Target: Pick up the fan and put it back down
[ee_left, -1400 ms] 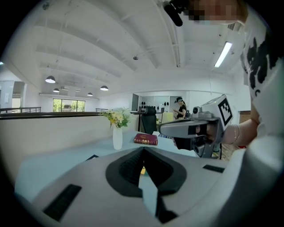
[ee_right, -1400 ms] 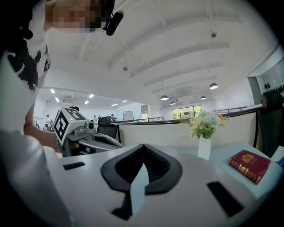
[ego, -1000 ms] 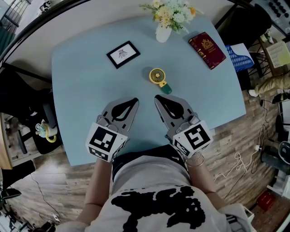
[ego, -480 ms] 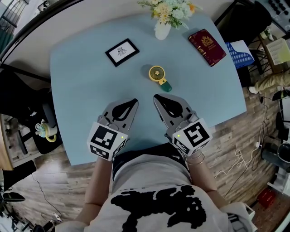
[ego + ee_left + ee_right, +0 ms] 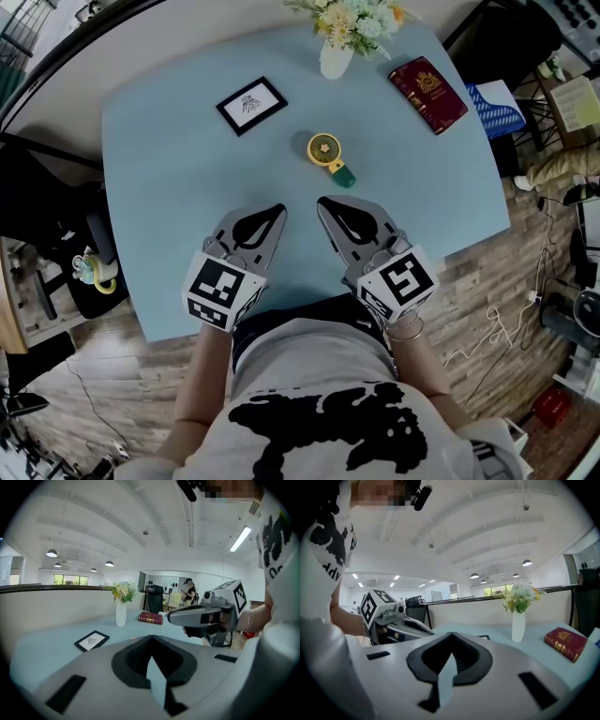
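A pale blue counter [image 5: 169, 187] carries a black-framed picture [image 5: 251, 105], which lies flat well beyond the left hand-held gripper [image 5: 277, 209] and a little to its left. A white vase [image 5: 335, 60] of pale flowers [image 5: 361, 17] stands at the far edge, well ahead of the right hand-held gripper [image 5: 322, 202]. A dark red book [image 5: 428, 94] with gold print lies flat ahead and to the right of that gripper, near the far right corner. Wooden floor [image 5: 469, 309] strewn with loose cables [image 5: 497, 333] lies beside the counter, to the right of that same gripper.
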A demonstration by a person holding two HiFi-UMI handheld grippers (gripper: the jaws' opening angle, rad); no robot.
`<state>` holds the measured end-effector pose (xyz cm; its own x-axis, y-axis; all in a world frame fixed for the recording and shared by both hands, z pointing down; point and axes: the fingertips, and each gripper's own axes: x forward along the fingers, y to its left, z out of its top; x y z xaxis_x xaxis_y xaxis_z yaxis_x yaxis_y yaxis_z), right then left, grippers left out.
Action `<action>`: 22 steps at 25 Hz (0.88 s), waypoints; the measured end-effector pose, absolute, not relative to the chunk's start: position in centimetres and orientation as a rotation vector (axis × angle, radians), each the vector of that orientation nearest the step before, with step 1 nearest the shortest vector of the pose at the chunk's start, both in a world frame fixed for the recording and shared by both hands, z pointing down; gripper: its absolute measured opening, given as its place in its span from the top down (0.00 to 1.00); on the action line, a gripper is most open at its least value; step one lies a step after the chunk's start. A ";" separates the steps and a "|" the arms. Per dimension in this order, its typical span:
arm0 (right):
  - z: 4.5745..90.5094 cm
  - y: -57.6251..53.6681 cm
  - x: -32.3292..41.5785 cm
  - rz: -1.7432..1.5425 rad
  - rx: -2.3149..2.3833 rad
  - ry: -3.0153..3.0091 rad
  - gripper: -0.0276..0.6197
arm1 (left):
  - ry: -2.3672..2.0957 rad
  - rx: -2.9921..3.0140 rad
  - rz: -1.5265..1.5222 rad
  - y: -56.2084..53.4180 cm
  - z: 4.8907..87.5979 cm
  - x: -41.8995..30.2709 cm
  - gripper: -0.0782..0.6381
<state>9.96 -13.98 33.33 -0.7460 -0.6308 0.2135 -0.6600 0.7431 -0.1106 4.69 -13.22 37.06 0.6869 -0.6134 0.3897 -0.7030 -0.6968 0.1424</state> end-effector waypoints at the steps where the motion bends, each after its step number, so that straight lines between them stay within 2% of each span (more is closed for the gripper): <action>1: 33.3 -14.0 10.0 0.268 1.037 -2.779 0.95 | -1.046 2.619 0.457 -13.2 37.1 4.7 0.88; 22: 33.2 -13.6 9.5 0.231 0.998 -2.773 0.95 | -1.019 2.623 0.468 -12.6 37.3 5.1 0.88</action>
<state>9.48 -13.61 33.20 -0.7570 -0.6136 0.2248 -0.6423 0.7619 -0.0833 5.10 -12.61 37.29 0.6973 -0.5967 0.3972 -0.6902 -0.7084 0.1474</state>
